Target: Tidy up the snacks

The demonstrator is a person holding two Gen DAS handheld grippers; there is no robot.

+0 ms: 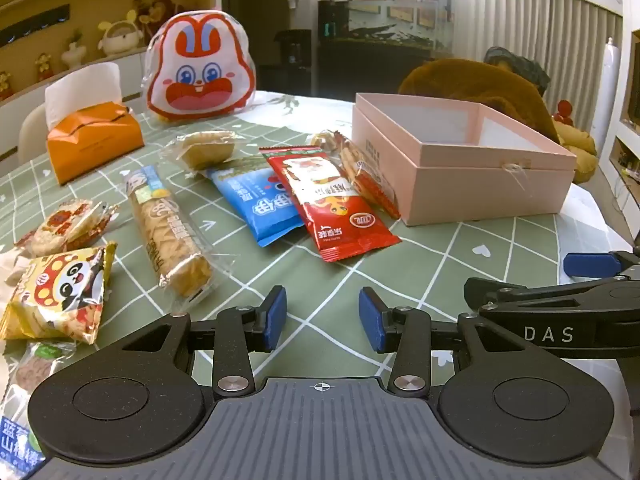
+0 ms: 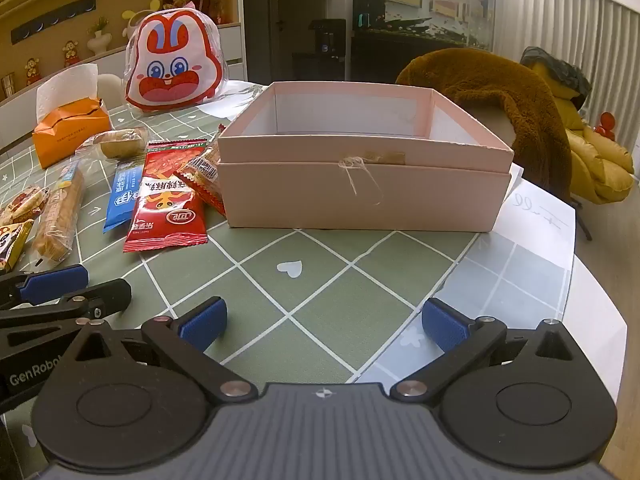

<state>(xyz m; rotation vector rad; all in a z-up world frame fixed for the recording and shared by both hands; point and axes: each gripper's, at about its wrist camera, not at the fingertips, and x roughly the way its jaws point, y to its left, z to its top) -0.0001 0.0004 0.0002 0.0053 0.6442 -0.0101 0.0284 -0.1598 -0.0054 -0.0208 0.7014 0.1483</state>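
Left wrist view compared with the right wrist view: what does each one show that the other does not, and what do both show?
Only the left wrist view shows the whole yellow panda bag and a packet with blue print at the bottom left. Only the right wrist view shows the white paper right of the pink box and the box's whole bare inside. Both show the red packet, blue packet, rabbit bag and orange tissue pack.
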